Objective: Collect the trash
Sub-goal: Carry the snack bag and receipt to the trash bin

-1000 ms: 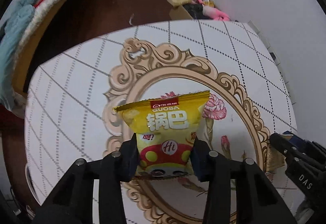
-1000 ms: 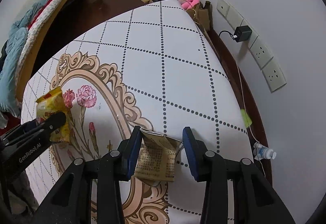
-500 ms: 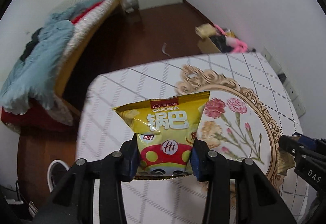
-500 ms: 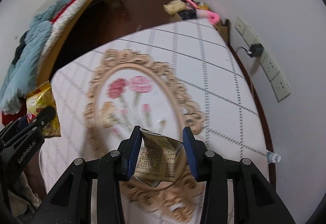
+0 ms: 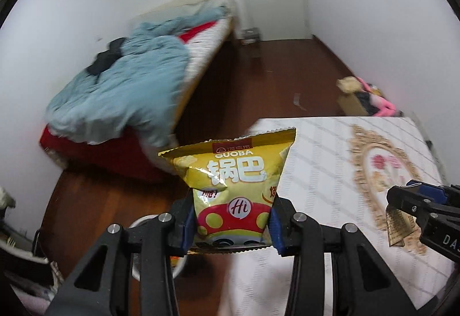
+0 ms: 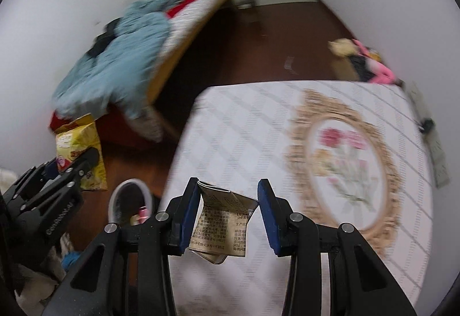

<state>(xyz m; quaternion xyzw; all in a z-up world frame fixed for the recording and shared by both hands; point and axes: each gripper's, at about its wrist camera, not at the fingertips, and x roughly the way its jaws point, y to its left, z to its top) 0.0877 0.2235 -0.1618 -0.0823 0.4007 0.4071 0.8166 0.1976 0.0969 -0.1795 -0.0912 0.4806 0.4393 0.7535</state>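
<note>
My left gripper (image 5: 231,225) is shut on a yellow snack bag (image 5: 233,181) and holds it upright in the air, past the left edge of the table over the floor. It also shows in the right wrist view (image 6: 77,152). My right gripper (image 6: 228,217) is shut on a crumpled tan printed paper packet (image 6: 221,225) above the table's left front part; the packet also shows in the left wrist view (image 5: 399,227). A white bin (image 6: 129,199) with some trash in it stands on the floor below, between the two grippers.
The table (image 6: 247,126) has a white quilted cloth with a gold oval and flowers. A bed with a blue blanket (image 5: 120,89) stands at the left. A box with pink things (image 5: 365,100) lies by the far wall. The floor (image 5: 253,80) is dark wood.
Both grippers have swung left, away from the table's middle toward its left edge and the floor, each still holding its item. The bed and the bin have come into view.
</note>
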